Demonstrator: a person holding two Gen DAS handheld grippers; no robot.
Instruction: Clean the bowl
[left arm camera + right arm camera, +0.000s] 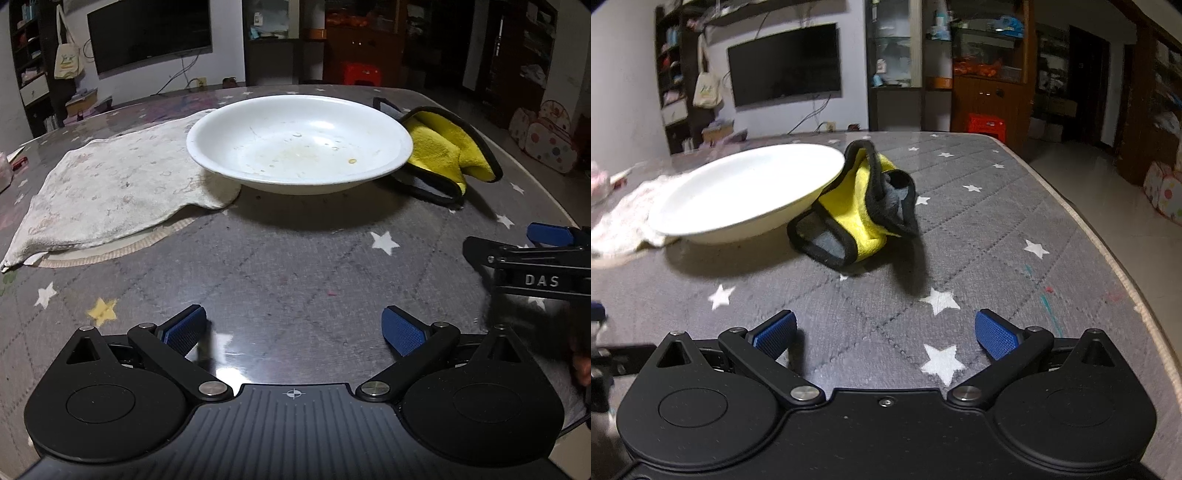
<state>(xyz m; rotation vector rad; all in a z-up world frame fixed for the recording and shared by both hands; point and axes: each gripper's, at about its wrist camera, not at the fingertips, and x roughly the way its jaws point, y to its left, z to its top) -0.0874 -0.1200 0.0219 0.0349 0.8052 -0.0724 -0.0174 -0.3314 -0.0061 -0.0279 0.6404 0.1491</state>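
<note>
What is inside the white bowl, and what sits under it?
Inside the white bowl are yellowish residue and small specks. Its left edge overlaps the white towel; its right rim overhangs the yellow cloth. The table beneath its base is hidden.

Open table up front, crowded around the bowl

The grey star table point(295, 258) is bare between the left gripper point(295, 330) and the white bowl point(299, 142) at 12 o'clock, so that path is open. A white towel point(110, 184) touches the bowl at 9 o'clock. A yellow cloth point(860, 206) touches it at 3 o'clock. The right gripper point(886, 334), fingers wide, has bare table up to the cloth at 12 o'clock.
</note>
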